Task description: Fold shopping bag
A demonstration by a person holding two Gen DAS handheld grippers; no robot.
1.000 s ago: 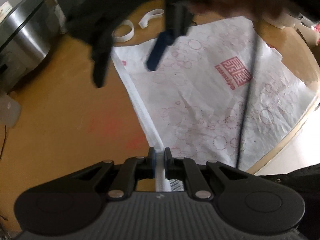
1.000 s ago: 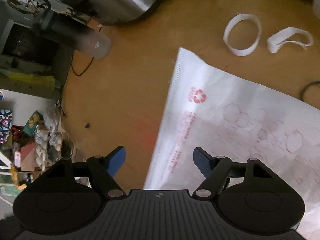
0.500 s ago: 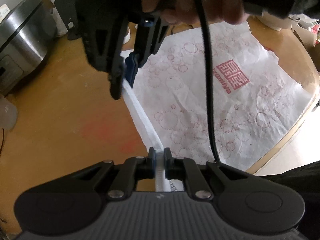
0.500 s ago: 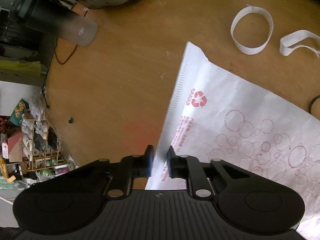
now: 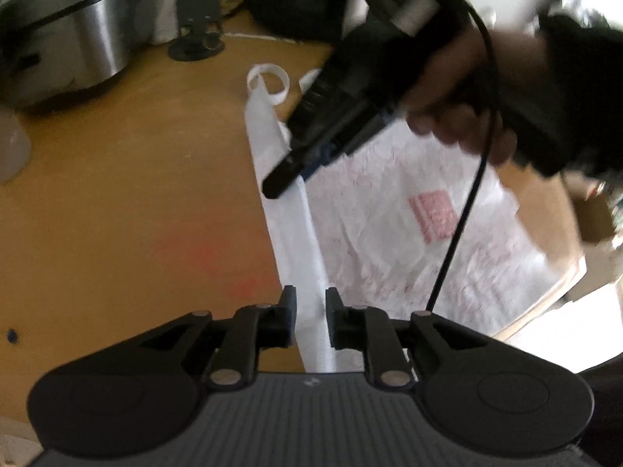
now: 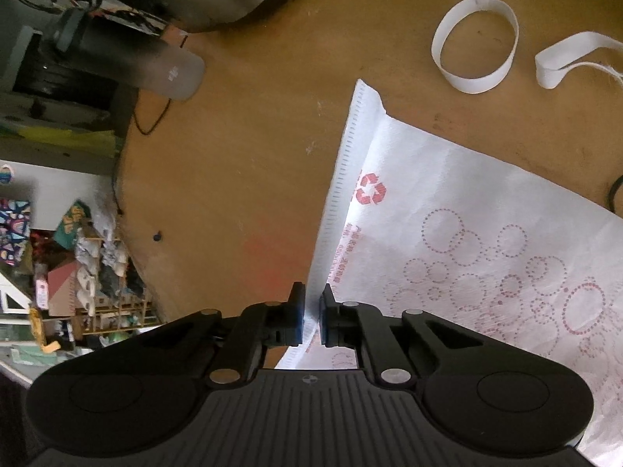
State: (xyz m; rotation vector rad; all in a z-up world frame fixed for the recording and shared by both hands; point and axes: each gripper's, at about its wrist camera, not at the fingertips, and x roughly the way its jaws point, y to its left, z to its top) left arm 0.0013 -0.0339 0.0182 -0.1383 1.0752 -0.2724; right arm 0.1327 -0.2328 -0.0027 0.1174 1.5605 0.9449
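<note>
One shopping bag lies spread on the wooden table, white with red dotted circles, a red recycling mark and a red square logo. Two loose white strap loops rest on the wood past the bag's far corner, side by side and apart from the bag. There are two grippers, each with two fingers.

The right gripper has its fingers nearly together, clenched on the bag's stitched side edge: the seam runs straight up between the blue pads, the printed sheet spreads to the right of the fingers and bare table lies to their left. The left gripper has its fingers parted with a clear gap; a folded white band of the bag's edge passes between them, and whether either pad touches it I cannot tell. The bag's printed face lies ahead and to the right of these fingers.

Only the left wrist view shows the right gripper from outside, held in a hand above the bag's far edge, with a black cable hanging from it; that view is blurred. It also shows the square logo. Only the right wrist view shows the recycling mark, a frosted bottle lying to the far left of the fingers, and cluttered shelves beyond the table's edge. Both show a steel appliance at the far left.
</note>
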